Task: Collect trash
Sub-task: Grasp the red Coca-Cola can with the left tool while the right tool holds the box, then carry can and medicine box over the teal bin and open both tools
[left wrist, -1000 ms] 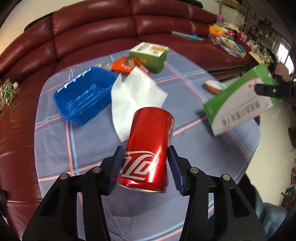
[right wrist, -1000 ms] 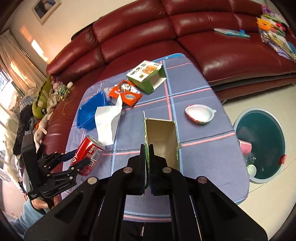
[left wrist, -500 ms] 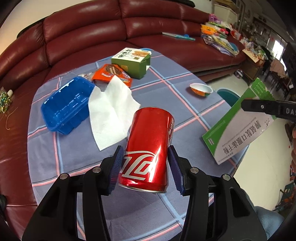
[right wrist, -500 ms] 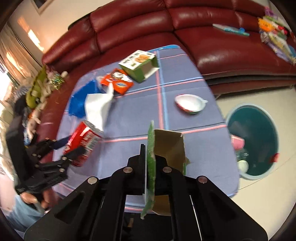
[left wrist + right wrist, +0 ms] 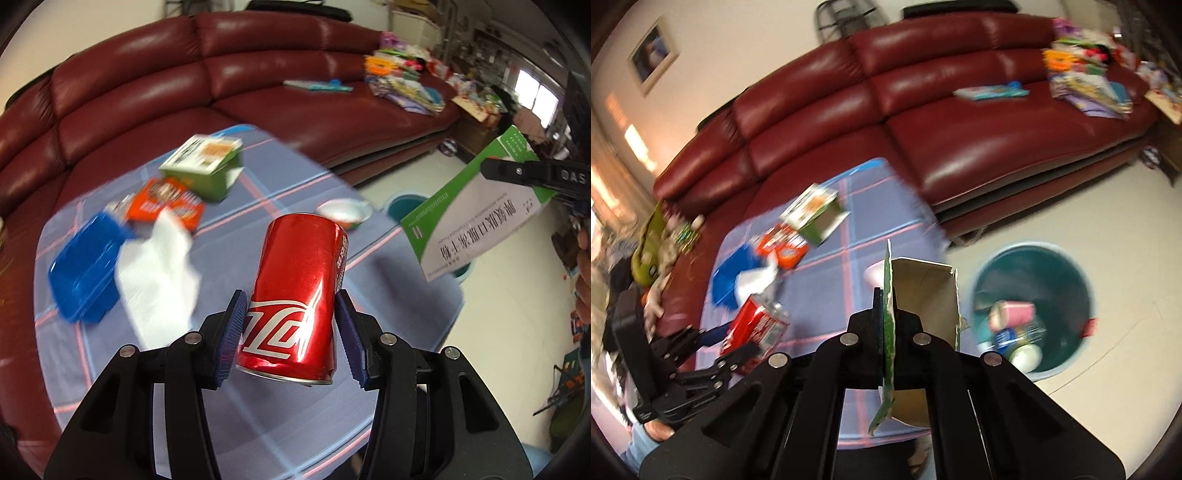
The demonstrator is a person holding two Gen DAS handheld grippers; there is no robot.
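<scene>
My left gripper (image 5: pixel 290 332) is shut on a red cola can (image 5: pixel 299 295), held above the table's blue checked cloth (image 5: pixel 258 413); the right wrist view shows the same can (image 5: pixel 757 325) at lower left. My right gripper (image 5: pixel 886 325) is shut on one wall of an open green and white carton (image 5: pixel 923 295), seen in the left wrist view as the carton (image 5: pixel 476 218) hanging past the table's right edge. A teal bin (image 5: pixel 1067 291) with several pieces of trash inside stands on the floor right of the table, just right of the carton.
On the cloth lie a blue plastic tray (image 5: pixel 85 266), a white tissue (image 5: pixel 155 273), an orange snack packet (image 5: pixel 162 201), a green box (image 5: pixel 203 162) and a small white bowl (image 5: pixel 345 212). A dark red leather sofa (image 5: pixel 221 74) wraps round behind the table.
Both grippers have swung right and lifted, each keeping its load. The carton has come from over the table's middle to its right edge, and the bin now sits closer in the right wrist view.
</scene>
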